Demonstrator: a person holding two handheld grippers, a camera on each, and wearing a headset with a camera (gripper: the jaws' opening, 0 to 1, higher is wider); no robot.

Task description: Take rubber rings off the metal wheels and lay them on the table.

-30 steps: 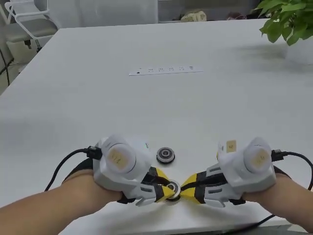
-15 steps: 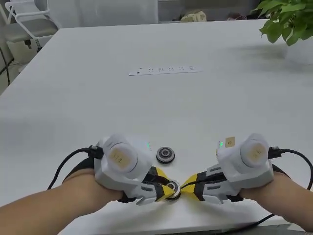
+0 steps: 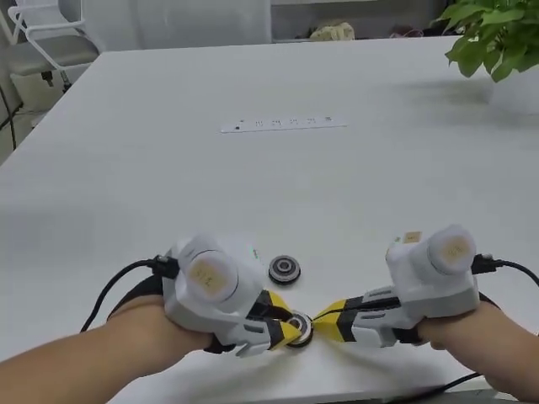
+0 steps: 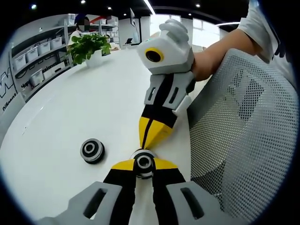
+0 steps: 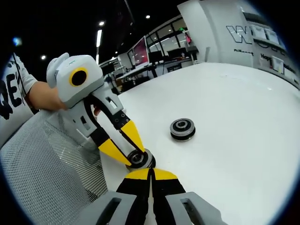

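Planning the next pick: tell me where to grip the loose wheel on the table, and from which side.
Come down from above, jaws across the black outer rim of the loose wheel: it lies flat on the table, round, with space around.

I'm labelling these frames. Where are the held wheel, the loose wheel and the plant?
Held wheel (image 4: 143, 163): left gripper view, its hub.
Loose wheel (image 3: 285, 268): head view, its centre.
Plant (image 3: 497, 34): head view, leaves.

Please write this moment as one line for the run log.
left claw: shut on wheel | right claw: shut, tips at wheel rim | second wheel: on table, apart
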